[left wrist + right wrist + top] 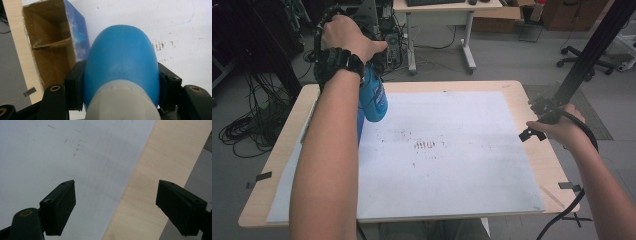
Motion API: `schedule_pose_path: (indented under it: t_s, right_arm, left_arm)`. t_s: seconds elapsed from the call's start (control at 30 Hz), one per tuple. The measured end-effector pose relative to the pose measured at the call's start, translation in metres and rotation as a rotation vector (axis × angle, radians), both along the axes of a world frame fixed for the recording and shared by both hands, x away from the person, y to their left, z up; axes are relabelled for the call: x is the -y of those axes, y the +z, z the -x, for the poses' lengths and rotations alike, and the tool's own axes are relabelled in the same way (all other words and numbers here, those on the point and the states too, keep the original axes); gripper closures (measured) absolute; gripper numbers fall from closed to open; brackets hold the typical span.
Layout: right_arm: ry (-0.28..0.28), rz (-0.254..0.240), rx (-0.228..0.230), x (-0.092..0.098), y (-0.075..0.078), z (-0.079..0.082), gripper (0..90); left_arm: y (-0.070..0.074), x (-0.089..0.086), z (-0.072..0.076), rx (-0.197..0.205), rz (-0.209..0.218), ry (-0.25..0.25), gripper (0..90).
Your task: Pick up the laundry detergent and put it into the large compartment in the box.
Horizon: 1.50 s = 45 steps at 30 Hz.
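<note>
The left claw point(121, 82) pinches a blue bottle point(121, 62) with a smooth round body and a pale grey end, held up above the tabletop point(532, 165). Past it sits an open cardboard box point(50, 47) with a blue side. The right claw point(115, 205) is spread wide, holding nothing, over the white sheet point(50, 152).

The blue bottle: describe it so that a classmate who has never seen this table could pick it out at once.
Start at the white sheet covering the wooden table, then go to its far left corner. There the left gripper holds the blue bottle above an open cardboard box. It is smooth and rounded, unlike the squared box.
</note>
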State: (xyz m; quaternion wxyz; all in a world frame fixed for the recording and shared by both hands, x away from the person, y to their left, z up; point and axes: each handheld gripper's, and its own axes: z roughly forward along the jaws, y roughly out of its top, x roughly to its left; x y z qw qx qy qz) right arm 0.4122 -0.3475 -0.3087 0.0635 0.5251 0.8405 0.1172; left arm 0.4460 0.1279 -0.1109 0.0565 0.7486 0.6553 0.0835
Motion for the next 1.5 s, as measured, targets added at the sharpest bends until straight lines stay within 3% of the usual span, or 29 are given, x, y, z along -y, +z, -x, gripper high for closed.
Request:
schedule_pose_path:
  t_s: [0.7,1.07,1.5]
  right_arm:
    - [-0.006,0.006,0.000,0.000,0.002,-0.001,16.4]
    - [0.002,0.010,0.001,-0.005,0.003,-0.003,16.3]
    - [-0.003,0.017,0.000,-0.006,0.005,-0.003,16.3]
  left_arm:
    - [0.013,-0.052,0.014,0.036,0.023,0.090,37.5]
    - [0.015,-0.084,0.024,0.045,0.018,0.151,37.5]
    - [0.011,-0.109,0.031,0.045,-0.005,0.209,37.5]
